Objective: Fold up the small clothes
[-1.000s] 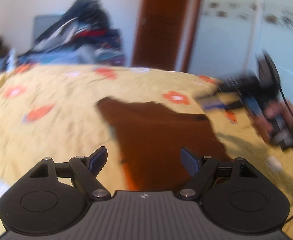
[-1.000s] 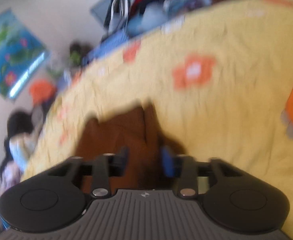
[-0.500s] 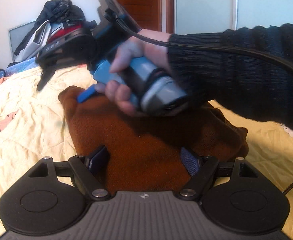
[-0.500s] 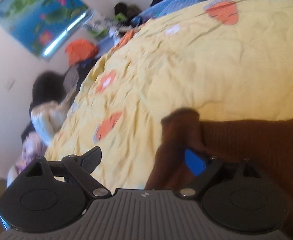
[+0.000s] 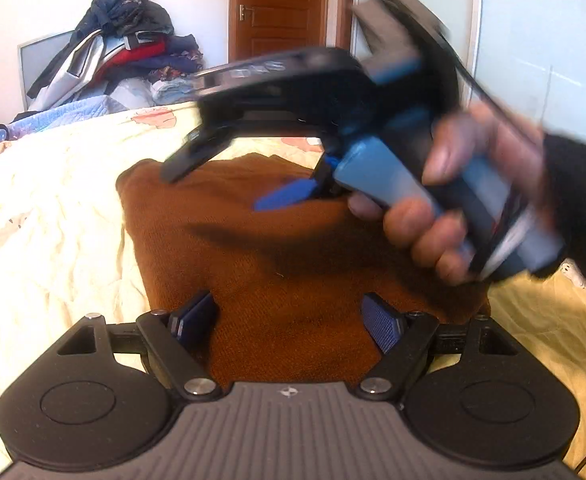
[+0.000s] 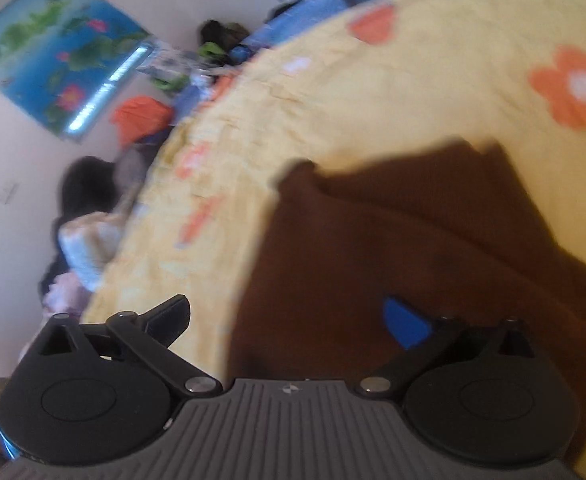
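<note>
Two open grippers over one brown garment point(image 5: 293, 248) on my yellow flowered bedspread point(image 5: 45, 240).

Only my left view shows the right hand point(image 5: 465, 200) gripping its handle at 2 o'clock, right gripper point(image 5: 229, 184) tilted down, jaws spread, empty. Left gripper point(image 5: 289, 316) sits wide open, straddling the garment's near edge, holding nothing.

Left tongs point(image 5: 289, 320) low, level, jaws wide apart. Right tongs point(image 5: 237, 182) ahead of left tongs, tilted down, jaws spread, blurred. Right hand point(image 5: 457, 204) wraps blue handle, dark sleeve at wrist.
</note>
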The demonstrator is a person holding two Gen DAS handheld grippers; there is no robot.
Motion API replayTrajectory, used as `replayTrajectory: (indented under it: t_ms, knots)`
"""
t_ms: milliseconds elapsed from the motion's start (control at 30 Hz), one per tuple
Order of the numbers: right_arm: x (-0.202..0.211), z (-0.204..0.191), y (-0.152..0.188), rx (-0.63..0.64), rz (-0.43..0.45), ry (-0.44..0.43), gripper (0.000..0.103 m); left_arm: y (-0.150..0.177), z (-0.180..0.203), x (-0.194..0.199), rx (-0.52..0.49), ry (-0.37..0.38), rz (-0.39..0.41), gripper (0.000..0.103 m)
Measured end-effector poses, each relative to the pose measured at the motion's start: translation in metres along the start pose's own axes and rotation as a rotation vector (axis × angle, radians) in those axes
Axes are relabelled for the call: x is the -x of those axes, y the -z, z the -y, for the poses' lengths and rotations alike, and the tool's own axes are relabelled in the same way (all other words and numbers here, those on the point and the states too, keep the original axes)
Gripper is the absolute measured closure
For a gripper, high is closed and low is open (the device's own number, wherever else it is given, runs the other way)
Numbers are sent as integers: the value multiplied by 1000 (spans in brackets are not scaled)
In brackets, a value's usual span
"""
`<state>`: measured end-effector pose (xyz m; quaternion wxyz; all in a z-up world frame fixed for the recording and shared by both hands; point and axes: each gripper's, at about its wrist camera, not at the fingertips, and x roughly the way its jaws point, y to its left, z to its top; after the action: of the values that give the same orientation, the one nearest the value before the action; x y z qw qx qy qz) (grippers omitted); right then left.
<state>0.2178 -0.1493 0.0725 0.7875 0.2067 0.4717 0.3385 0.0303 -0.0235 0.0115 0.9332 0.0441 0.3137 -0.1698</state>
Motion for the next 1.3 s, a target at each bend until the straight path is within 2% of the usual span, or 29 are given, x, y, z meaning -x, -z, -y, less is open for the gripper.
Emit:
replayTrajectory:
  t_ms: [33, 67, 167, 233, 300, 333, 400, 467, 567, 600, 633, 667, 700, 733, 767, 800, 900, 967, 1033, 1067, 1100, 1133, 1167, 1233, 1300]
  knots:
    - [3, 5, 4, 18, 41, -24, 7, -1, 2, 0, -5, -5, -4, 22]
    - [4, 6, 4, 10, 45, -18, 9, -2, 3, 2, -8, -9, -7, 22]
    - [7, -10, 0, -3, 20, 75, 8, -10, -1, 12, 30, -14, -10, 22]
    - [25, -19, 2, -24, 49, 112, 4, -16, -18, 34, 148, 5, 32, 22]
    - [60, -20, 10, -23, 116, 48, 0, -12, -49, 51, 314, 61, 62, 21]
    - [79, -17, 16, -21, 143, 39, 0, -8, -64, 53, 398, 93, 48, 21]
    - [110, -3, 29, -32, 188, 85, 0, 5, -96, 46, 584, 179, -8, 21]
    - [130, 15, 44, -48, 197, 167, 0, 16, -109, 33, 682, 228, -65, 22]
    - [129, 41, 68, -100, 102, 231, 1, 22, -103, 13, 716, 328, -135, 23]
    - [125, 46, 77, -113, 67, 229, 1, 24, -98, 6, 716, 353, -152, 24]
    - [126, 41, 85, -72, 93, 213, 2, 24, -94, 4, 700, 349, -145, 29]
    - [123, 38, 90, -66, 56, 173, 12, 23, -91, 1, 682, 336, -155, 52]
    - [121, 32, 94, -58, 39, 129, 22, 20, -91, -3, 671, 307, -189, 67]
    - [115, 28, 96, -52, -9, 99, 62, 18, -93, -3, 675, 301, -211, 74]
    - [109, 21, 99, -21, -38, 127, 67, 16, -96, 1, 674, 309, -215, 81]
    - [110, 12, 103, 36, -31, 145, 67, 14, -96, 7, 647, 300, -214, 82]
    - [121, -2, 108, 87, -31, 140, 70, 13, -92, 22, 514, 232, -211, 83]
    - [116, -2, 113, 126, -41, 190, 71, 17, -86, 21, 443, 186, -206, 75]
    - [115, 1, 114, 142, -10, 164, 60, 16, -80, 29, 422, 164, -184, 72]
    - [118, 3, 110, 115, -22, 153, 47, 14, -76, 38, 408, 147, -169, 62]
    - [122, 6, 104, 78, -22, 159, 39, 14, -71, 49, 383, 121, -136, 55]
    - [130, 6, 96, 59, 16, 170, 25, 14, -66, 59, 357, 96, -99, 40]
    - [139, 6, 91, 61, 75, 177, 23, 17, -63, 67, 321, 65, -54, 29]
    - [151, 10, 72, 45, 148, 186, 23, 16, -56, 80, 268, 20, -3, 26]
    - [144, 17, 49, 7, 156, 171, 25, 10, -52, 81, 243, 2, 2, 26]
